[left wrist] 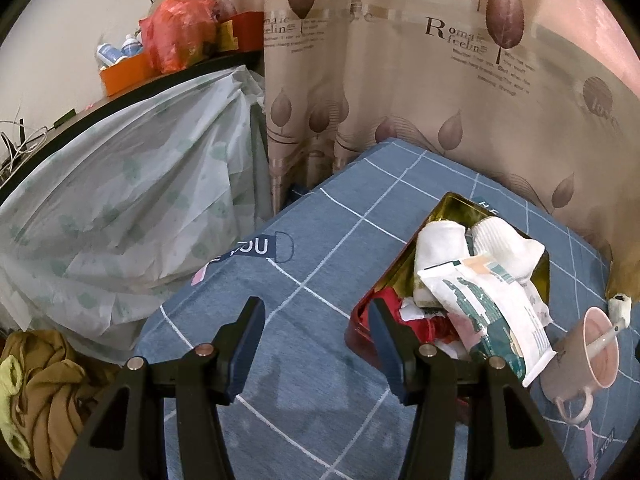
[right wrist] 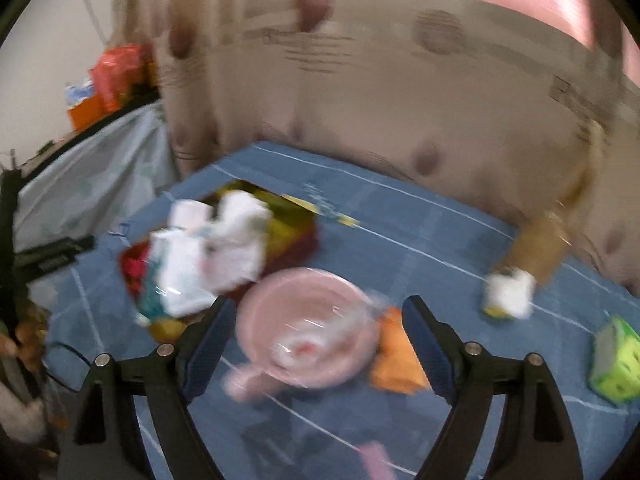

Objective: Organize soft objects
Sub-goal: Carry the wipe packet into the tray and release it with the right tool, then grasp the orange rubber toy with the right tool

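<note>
We judge the sorting well under way but not finished. Ahead and to the right of our left tongs (left wrist: pixel 316 344), the red-and-gold tin (left wrist: pixel 452 204) on the blue checked bed (left wrist: pixel 304 240) already holds a heap of soft things: two white socks (left wrist: pixel 500 244), a white-and-green soft pack (left wrist: pixel 492 308) lying across them and hanging over the near rim, and something red (left wrist: pixel 390 306) at the near end, right beside the right-hand finger of those tongs. The left tongs are spread wide with nothing between them, hovering over bare bedding.

Our right tongs (right wrist: pixel 316 332) are likewise parted and empty; the view is smeared by motion. Between their fingers, a little beyond the tips, sits a pink cup (right wrist: pixel 308 332) with a utensil in it. Just right of the cup lies an orange cloth-like piece (right wrist: pixel 396 364); whether it is soft we cannot say for sure. Farther right, well apart from the tin, rest a small white bundle (right wrist: pixel 510 290) and a green block (right wrist: pixel 616 360).

So we reckon these right-hand strays are what is left to gather.
</note>
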A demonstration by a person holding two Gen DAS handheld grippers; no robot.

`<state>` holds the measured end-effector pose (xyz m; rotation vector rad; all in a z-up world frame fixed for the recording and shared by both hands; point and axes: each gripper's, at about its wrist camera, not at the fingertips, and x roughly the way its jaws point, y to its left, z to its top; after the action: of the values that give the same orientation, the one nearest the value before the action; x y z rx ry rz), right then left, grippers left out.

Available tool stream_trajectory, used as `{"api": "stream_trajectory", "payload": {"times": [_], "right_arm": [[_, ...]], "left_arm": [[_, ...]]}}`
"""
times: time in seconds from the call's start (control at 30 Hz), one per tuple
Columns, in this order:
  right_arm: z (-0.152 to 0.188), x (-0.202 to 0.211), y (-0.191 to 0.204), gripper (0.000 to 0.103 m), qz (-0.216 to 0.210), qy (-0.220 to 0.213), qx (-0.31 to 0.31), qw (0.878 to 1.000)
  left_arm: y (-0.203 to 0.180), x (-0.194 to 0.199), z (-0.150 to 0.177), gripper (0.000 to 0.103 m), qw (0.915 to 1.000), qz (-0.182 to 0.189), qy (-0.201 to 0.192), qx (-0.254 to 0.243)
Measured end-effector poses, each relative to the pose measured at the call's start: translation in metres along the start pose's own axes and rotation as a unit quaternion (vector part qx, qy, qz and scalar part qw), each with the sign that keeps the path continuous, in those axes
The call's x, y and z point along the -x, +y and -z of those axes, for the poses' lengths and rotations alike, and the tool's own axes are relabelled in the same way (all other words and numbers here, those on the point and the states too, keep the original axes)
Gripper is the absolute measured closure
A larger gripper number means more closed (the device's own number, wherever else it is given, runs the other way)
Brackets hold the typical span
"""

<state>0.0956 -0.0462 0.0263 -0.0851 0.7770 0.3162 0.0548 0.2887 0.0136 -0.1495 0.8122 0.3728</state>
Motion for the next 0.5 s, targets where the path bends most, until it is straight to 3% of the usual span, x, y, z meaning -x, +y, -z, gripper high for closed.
{"api": "stream_trajectory", "payload": {"times": [0.2,0.5], "right_arm": [[0.035,-0.01,-0.043,0.02,0.037,0.036,-0.028,0.998],[0.062,-0.043,-0.057,0.02,0.037,0.062,-0.043,0.996]], "left_arm": [[-0.004,0.001,0.002,0.048,1.0,0.0,-0.001,-0.007],[-0.006,0.0,0.003,0.048,0.9999,0.004,0.001,-0.01]]}}
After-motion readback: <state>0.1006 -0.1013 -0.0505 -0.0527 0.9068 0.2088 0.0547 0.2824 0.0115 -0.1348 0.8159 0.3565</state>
